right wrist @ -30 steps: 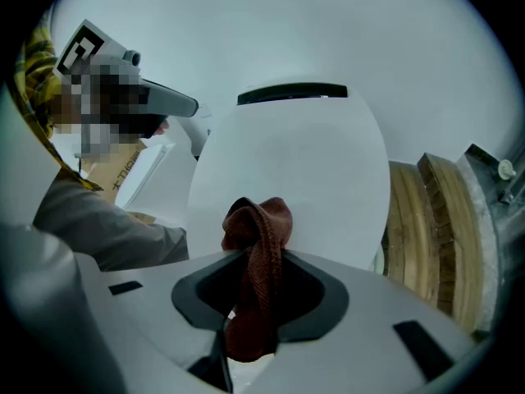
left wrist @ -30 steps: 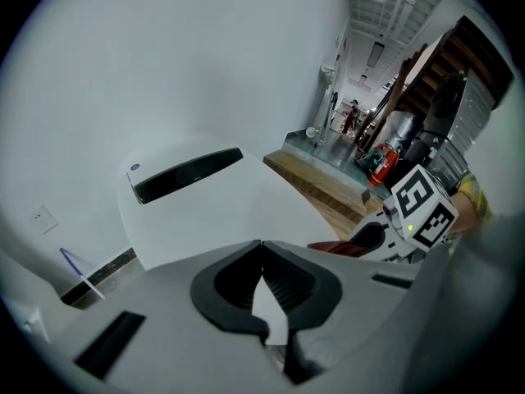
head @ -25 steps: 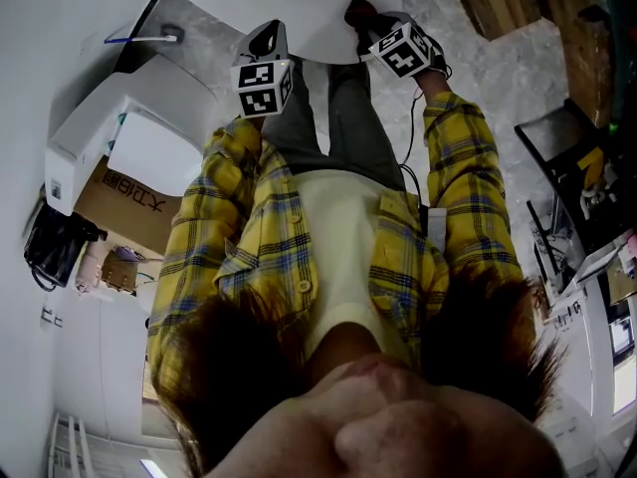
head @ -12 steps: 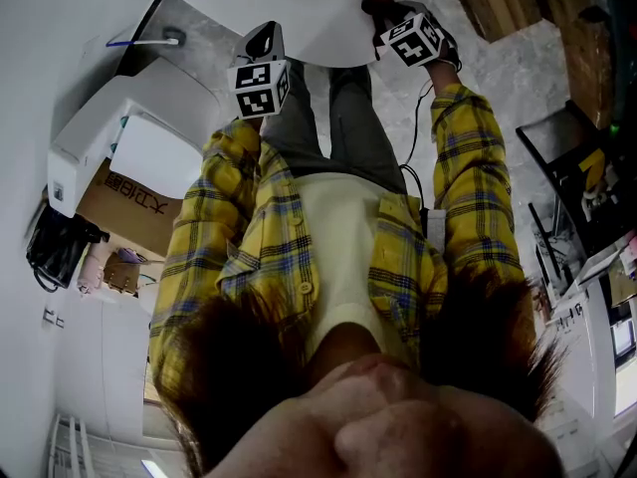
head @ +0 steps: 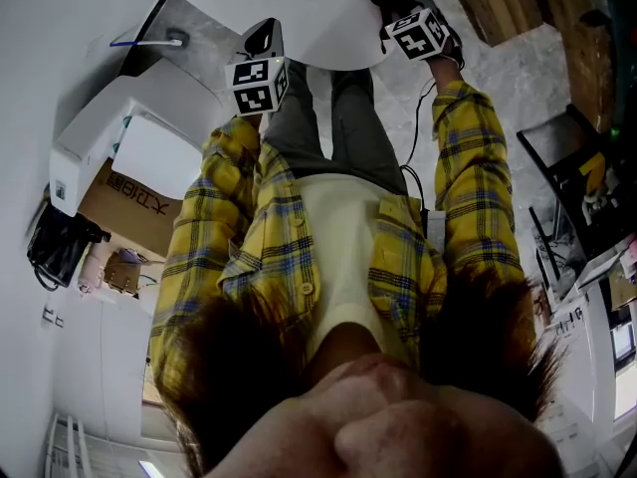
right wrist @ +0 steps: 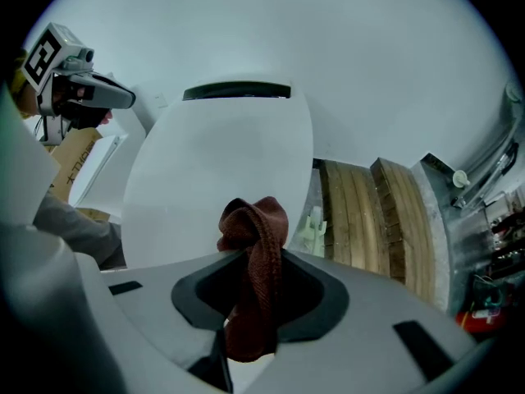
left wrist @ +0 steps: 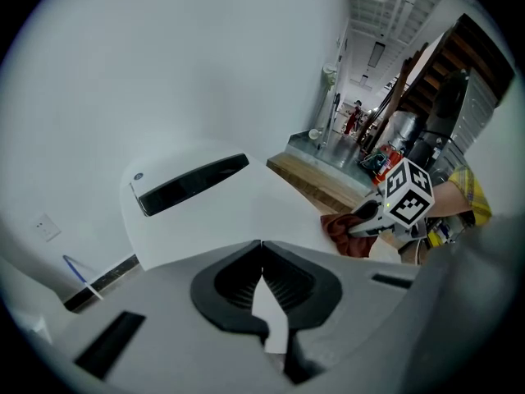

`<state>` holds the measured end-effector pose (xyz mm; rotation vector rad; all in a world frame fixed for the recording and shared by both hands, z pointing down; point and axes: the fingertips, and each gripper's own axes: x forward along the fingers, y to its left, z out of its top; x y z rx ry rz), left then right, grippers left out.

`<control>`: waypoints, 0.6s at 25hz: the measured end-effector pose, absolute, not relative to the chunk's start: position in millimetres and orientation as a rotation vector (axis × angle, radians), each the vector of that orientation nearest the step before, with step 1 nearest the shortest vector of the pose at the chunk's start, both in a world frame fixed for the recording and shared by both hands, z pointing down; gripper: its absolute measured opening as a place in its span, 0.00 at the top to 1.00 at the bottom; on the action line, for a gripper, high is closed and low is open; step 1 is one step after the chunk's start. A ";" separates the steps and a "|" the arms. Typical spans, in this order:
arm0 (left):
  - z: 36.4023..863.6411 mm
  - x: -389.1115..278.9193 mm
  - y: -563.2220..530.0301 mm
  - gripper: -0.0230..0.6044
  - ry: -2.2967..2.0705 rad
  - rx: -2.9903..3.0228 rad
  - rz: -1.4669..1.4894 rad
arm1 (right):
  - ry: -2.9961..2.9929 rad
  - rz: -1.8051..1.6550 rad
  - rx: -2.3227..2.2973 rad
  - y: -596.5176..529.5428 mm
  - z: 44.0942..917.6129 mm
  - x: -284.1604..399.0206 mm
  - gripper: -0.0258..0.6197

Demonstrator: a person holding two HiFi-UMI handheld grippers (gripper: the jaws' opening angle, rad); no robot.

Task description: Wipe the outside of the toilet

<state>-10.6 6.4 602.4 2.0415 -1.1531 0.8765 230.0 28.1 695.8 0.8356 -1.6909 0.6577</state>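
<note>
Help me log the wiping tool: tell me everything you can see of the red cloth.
The cloth is dark reddish-brown, a coarse woven fabric bunched into a folded wad. It is clamped between the jaws of the right gripper, with a rounded lump bulging above them and a tail hanging below. It sits at the edge of the white toilet lid, apparently pressed against it.

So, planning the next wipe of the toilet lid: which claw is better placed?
Right. The right claw is shut on the red cloth at the edge of the toilet lid; the left claw is shut, empty.
</note>
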 end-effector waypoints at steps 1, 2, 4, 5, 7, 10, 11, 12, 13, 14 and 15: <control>601.4 -10.6 6.1 0.95 -1.152 2.043 0.875 | -1.684 0.653 0.851 26.6 695.0 231.8 0.77; 600.4 -10.4 5.8 0.95 -1.151 2.044 0.872 | -1.675 0.649 0.869 24.9 693.9 233.9 0.77; 598.2 -10.2 4.6 0.95 -1.148 2.050 0.867 | -1.657 0.645 0.910 20.9 691.3 238.8 0.77; 597.0 -10.1 3.6 0.95 -1.146 2.054 0.863 | -1.648 0.645 0.930 18.8 689.7 241.0 0.77; 594.1 -11.0 1.2 0.95 -1.142 2.066 0.852 | -1.637 0.661 0.963 15.4 685.1 243.4 0.77; 587.9 -18.5 -4.4 0.95 -1.155 2.073 0.838 | -1.634 0.686 1.020 9.9 671.5 243.0 0.77; 585.5 -22.5 -6.7 0.95 -1.166 2.071 0.834 | -1.637 0.686 1.039 7.9 665.8 242.3 0.77; 583.0 -26.6 -8.9 0.95 -1.180 2.067 0.828 | -1.646 0.687 1.056 6.0 659.7 240.8 0.77; 580.5 -30.7 -11.2 0.95 -1.193 2.063 0.821 | -1.660 0.692 1.071 4.1 653.6 238.5 0.77; 578.0 -34.6 -13.5 0.95 -1.207 2.058 0.813 | -1.676 0.699 1.086 2.2 647.4 235.7 0.77; 575.4 -38.4 -15.6 0.95 -1.219 2.054 0.806 | -1.692 0.705 1.098 0.5 641.5 232.6 0.77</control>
